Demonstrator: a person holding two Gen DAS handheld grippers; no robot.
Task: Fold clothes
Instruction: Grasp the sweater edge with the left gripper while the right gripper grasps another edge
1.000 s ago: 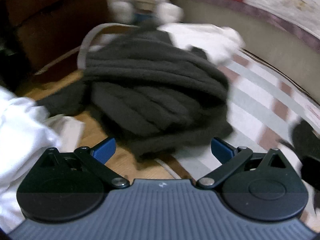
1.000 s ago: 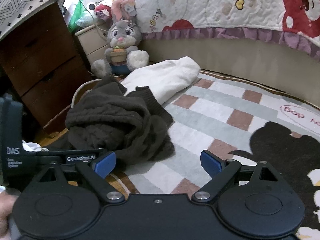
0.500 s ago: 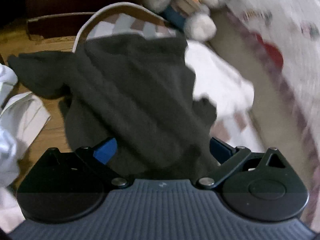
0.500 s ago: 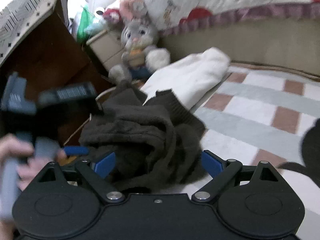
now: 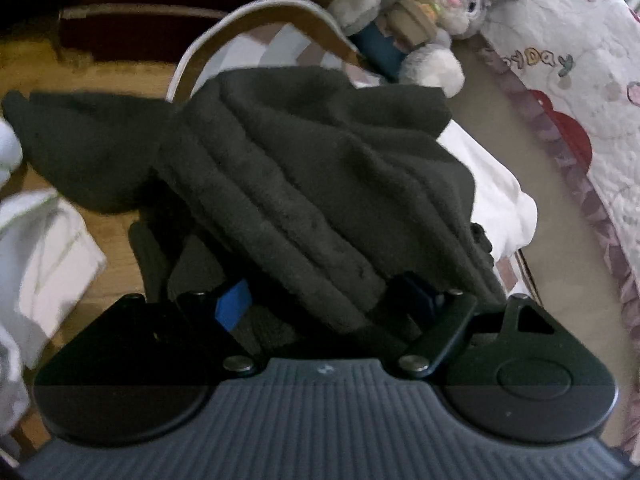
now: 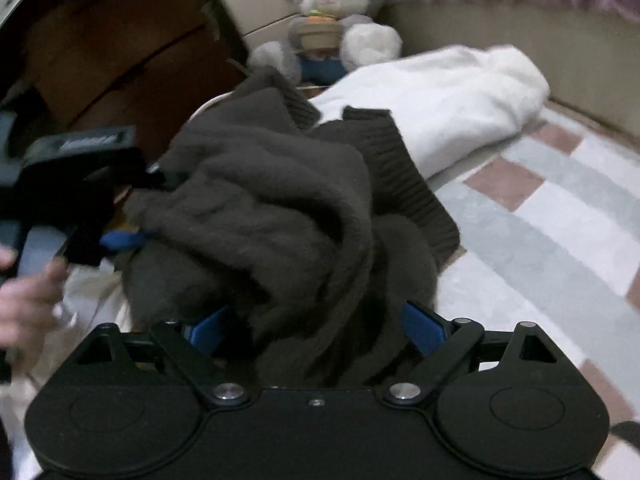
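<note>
Both grippers have closed in on the dark brown sweater (image 6: pixel 280 208), which lies crumpled on the checked rug (image 6: pixel 560 216) near a white garment (image 6: pixel 448 96). A second ago it lay beyond the fingers; now folds sit between them. Left gripper (image 5: pixel 324 300): jaws closing around the fabric. Right gripper (image 6: pixel 316 328): jaws wide, fabric between, grip cannot be confirmed

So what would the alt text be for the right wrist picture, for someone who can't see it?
A crumpled dark brown sweater fills the centre, bunched between the open blue-tipped right tongs at the bottom edge. Behind it lie a white fluffy garment on a checked rug and a grey plush rabbit.
</note>
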